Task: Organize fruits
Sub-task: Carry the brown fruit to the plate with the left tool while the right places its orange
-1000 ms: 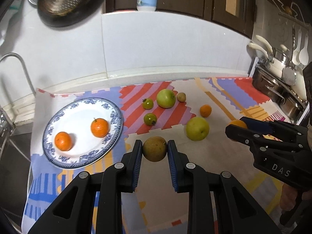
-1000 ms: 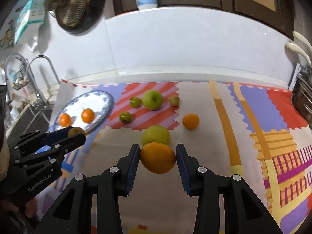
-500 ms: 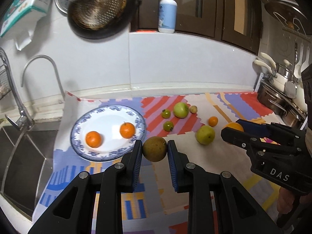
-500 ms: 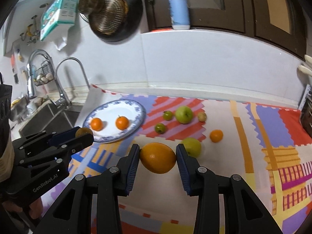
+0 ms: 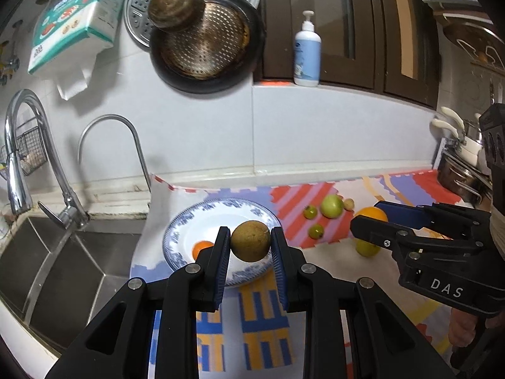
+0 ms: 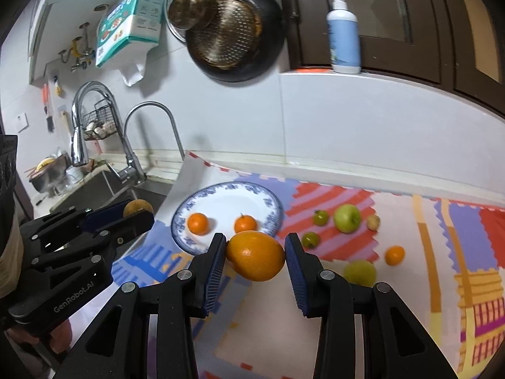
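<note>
Both your tools have risen from the surface point(image 6: 268, 315) toward the plate point(image 6: 271, 199); your right tool point(image 6: 255, 260) clamps the orange point(image 6: 255, 260); your left tool point(image 5: 250, 245) clamps the brown fruit point(image 5: 250, 245) above the plate.

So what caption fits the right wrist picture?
Right tongs hold a big orange above the fruit plate.

Two tangerines point(image 6: 198, 223) on plate point(image 6: 227, 192), sink point(image 6: 104, 186) left, apples point(image 6: 347, 218) right
</note>
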`<state>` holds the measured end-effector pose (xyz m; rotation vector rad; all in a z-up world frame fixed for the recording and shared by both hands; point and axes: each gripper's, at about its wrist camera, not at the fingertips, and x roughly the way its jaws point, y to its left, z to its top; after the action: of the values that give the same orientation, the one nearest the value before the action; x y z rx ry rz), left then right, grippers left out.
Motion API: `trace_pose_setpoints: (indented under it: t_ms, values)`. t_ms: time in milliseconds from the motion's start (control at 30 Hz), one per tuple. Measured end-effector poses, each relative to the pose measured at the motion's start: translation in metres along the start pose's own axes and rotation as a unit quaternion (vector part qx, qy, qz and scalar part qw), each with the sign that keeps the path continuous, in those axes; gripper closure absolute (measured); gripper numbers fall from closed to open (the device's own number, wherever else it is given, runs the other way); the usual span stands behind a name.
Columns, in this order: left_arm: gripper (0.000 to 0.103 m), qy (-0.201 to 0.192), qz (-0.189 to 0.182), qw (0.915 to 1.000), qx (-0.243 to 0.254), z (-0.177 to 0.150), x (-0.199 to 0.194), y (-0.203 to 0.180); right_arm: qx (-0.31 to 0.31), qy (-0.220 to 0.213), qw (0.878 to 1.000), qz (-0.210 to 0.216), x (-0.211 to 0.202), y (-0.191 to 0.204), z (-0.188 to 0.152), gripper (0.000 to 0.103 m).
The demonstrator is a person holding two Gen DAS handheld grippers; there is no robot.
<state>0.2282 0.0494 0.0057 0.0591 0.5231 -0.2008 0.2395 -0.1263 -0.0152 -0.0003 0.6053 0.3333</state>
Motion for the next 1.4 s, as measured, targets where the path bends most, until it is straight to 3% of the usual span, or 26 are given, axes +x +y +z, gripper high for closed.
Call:
trace_pose_setpoints:
  t_ms: [367,633,1400]
  values:
    - [0.076,0.01,0.009,0.9998,-0.015,0.014,0.028,0.029,-0.017,0.002,1.0,0.017,0.04,0.014,0.038,0.063]
    - [0.076,0.031,0.02,0.9991,-0.022,0.019,0.071,0.05,-0.024,0.032,0.999,0.026,0.088,0.012,0.055,0.063]
    - [0.076,0.137,0.015,0.9888,-0.057,0.002,0.205,0.097,-0.015,0.135,0.989,0.049,0.237,0.001,0.055,0.063]
